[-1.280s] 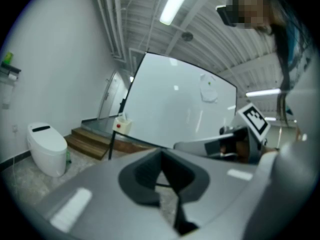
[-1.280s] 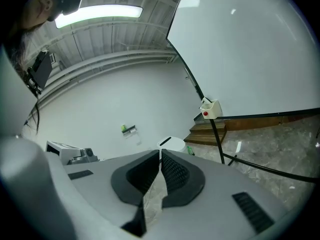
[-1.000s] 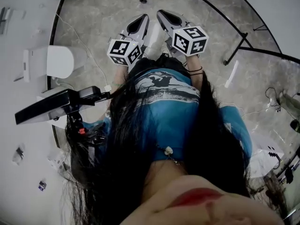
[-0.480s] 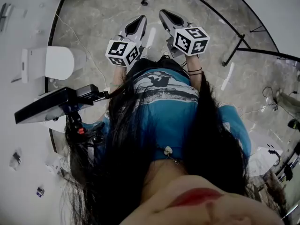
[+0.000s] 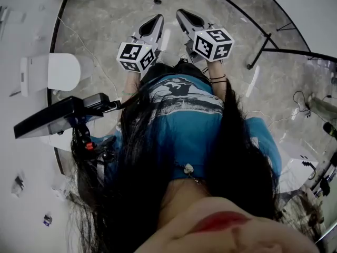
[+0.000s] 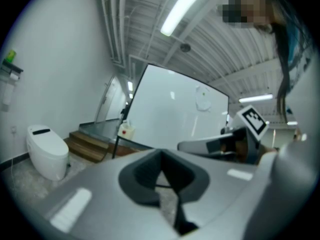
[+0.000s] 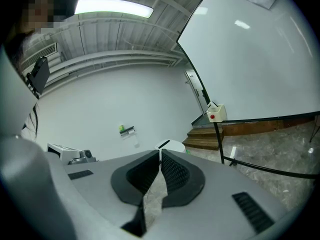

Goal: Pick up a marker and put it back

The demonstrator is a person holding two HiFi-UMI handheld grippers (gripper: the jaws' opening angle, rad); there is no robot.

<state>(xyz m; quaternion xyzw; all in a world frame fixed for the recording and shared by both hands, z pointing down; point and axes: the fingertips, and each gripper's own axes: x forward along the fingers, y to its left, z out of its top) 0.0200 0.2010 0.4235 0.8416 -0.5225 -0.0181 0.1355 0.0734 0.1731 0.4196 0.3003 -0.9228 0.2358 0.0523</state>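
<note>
The left gripper and the right gripper are held out side by side at waist height, noses pointing over the marbled floor toward the whiteboard. In each gripper's own view the 2 pads are clenched tip to tip with nothing between them: left gripper, right gripper.

I cannot pick out a marker for certain. A pale streak lies on the floor by the whiteboard's black stand, but it could as well be a lamp reflection. No marker in either gripper fits a moment before picking one up as well as one after it went back.

Risks, as I judge them: closed jaws brought to a marker would knock it rolling instead of catching it; mistaking a glare streak for the marker would waste a reach; and the stand's low legs could catch a foot or a gripper nose
</note>
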